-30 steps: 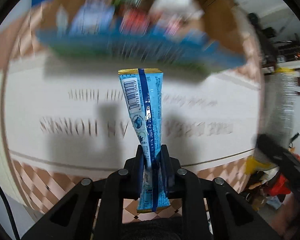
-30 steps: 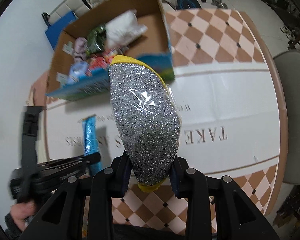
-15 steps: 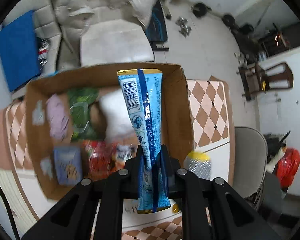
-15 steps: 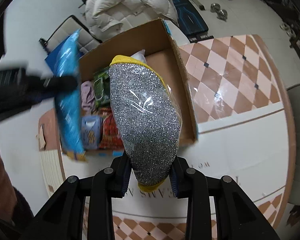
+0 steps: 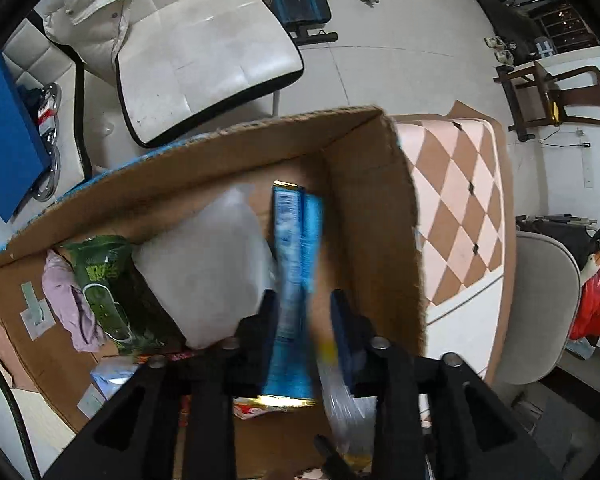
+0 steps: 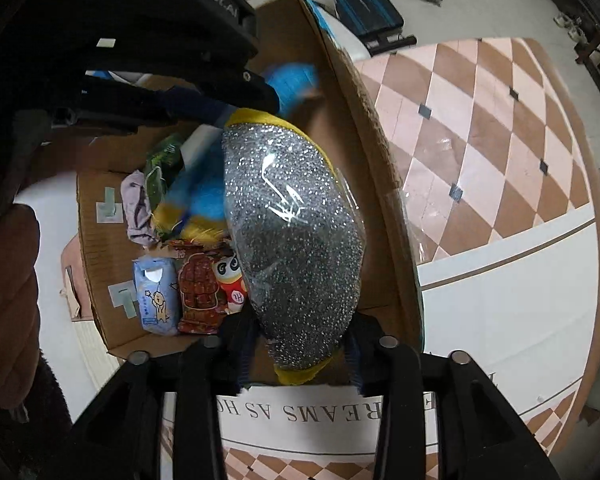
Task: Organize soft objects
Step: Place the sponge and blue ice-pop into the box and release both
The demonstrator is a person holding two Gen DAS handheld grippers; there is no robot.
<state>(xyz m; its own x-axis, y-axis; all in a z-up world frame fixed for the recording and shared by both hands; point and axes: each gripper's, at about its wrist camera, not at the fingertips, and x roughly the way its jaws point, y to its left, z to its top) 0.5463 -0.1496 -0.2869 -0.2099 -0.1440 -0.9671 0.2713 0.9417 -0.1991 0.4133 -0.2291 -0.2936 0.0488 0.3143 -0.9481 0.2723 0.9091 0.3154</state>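
My left gripper hangs over the open cardboard box, jaws spread wide. The blue snack packet is blurred between them and touches neither finger. My right gripper is shut on a silver glitter sponge with yellow edges, held over the box's near right part. The left gripper's body shows dark above the box in the right wrist view, with the blurred blue packet below it.
The box holds a white pack, a green pack, a lilac cloth, a blue tissue pack and red snack bags. It sits on a checkered table. White chairs stand behind.
The left gripper dropped lower over the box and its jaws opened, letting go of the blue packet. The right gripper moved forward over the box with the sponge.
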